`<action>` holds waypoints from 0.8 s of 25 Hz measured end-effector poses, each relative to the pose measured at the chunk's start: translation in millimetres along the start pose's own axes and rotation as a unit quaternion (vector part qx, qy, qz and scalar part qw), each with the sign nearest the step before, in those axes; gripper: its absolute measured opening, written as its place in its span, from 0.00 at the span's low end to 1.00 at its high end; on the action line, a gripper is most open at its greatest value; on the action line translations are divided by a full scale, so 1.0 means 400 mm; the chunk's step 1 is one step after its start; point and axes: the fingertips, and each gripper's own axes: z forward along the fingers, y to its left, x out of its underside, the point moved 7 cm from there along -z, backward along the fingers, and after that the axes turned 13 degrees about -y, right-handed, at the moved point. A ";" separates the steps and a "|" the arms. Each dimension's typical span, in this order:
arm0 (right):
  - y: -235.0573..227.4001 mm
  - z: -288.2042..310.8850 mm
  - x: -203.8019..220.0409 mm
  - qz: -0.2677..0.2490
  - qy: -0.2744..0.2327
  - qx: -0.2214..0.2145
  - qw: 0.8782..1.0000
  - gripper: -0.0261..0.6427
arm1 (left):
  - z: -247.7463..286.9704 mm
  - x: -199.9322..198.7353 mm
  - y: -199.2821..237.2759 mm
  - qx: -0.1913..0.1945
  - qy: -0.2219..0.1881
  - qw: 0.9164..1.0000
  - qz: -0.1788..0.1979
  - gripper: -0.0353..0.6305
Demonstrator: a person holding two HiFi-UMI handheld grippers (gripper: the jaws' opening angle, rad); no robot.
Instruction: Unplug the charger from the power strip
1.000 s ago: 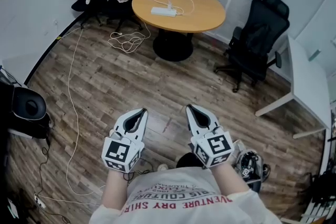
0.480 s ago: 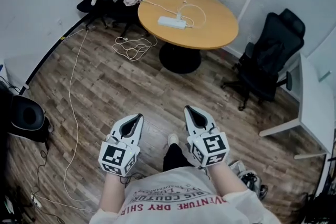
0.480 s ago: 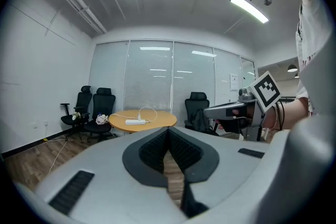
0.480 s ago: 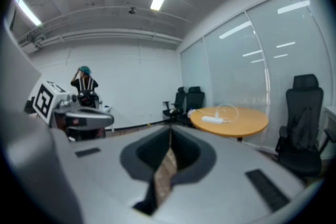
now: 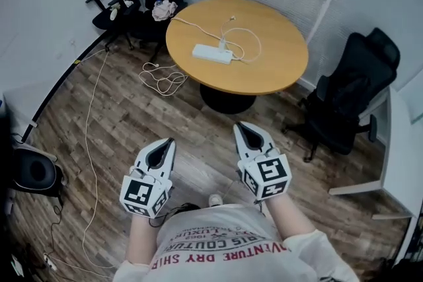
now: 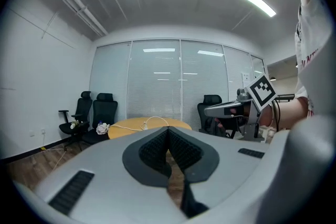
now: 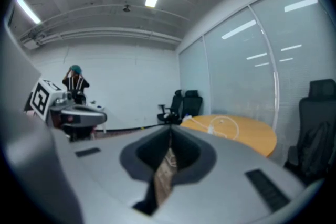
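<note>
Wooden round desk [image 5: 277, 69] sits nearer in the head view than a second ago, with both grippers short of it.
The long white power strip [image 5: 212, 53] lies mid-desk with the small white charger [image 5: 223, 44] plugged in at its far edge, and a white cable [image 5: 253, 49] loops beside it. The left gripper [image 5: 170, 142] and right gripper [image 5: 240, 126] are above the brown plank floor [image 5: 132, 109], jaws pressed together on nothing.

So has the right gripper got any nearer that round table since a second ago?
Yes. The right gripper has moved toward the round table: the stretch of wooden floor between them looks much shorter in the head view.
</note>
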 end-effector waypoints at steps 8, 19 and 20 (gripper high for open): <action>-0.131 0.147 0.038 -0.001 0.028 0.034 0.999 0.08 | 0.227 0.052 0.128 0.028 0.010 0.999 -0.026 0.10; -0.282 0.528 0.063 0.011 0.038 0.151 0.988 0.08 | 0.668 0.089 0.472 0.141 0.009 0.989 -0.029 0.10; -0.293 0.569 0.060 0.012 0.037 0.164 0.986 0.08 | 0.707 0.089 0.507 0.154 0.011 0.988 -0.028 0.10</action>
